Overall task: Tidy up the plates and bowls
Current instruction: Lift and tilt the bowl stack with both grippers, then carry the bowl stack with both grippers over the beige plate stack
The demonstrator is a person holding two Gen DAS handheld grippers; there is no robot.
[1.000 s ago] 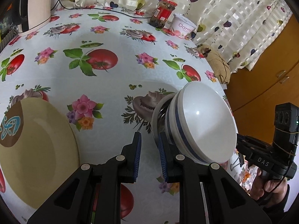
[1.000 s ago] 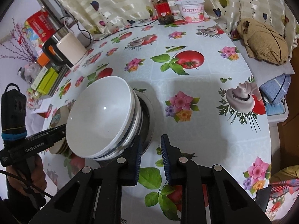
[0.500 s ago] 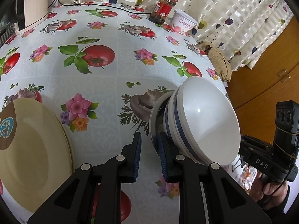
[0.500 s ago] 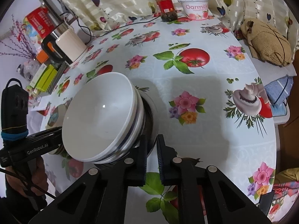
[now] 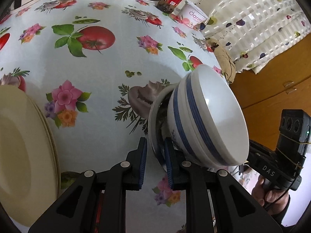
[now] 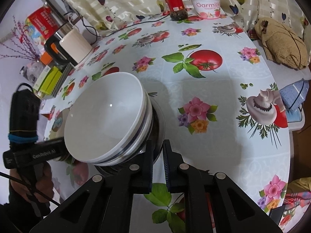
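Left gripper [image 5: 154, 156] and right gripper [image 6: 157, 160], jaws nearly closed, each pinch opposite rims of the plate [image 5: 153, 116] beneath the stacked bowls [image 6: 106, 116].

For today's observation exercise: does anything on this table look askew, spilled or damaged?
Nothing looks spilled or broken. The one oddity is the stack of white bowls on a plate: it appears tilted, its rim gripped by the left gripper and right gripper at opposite sides.
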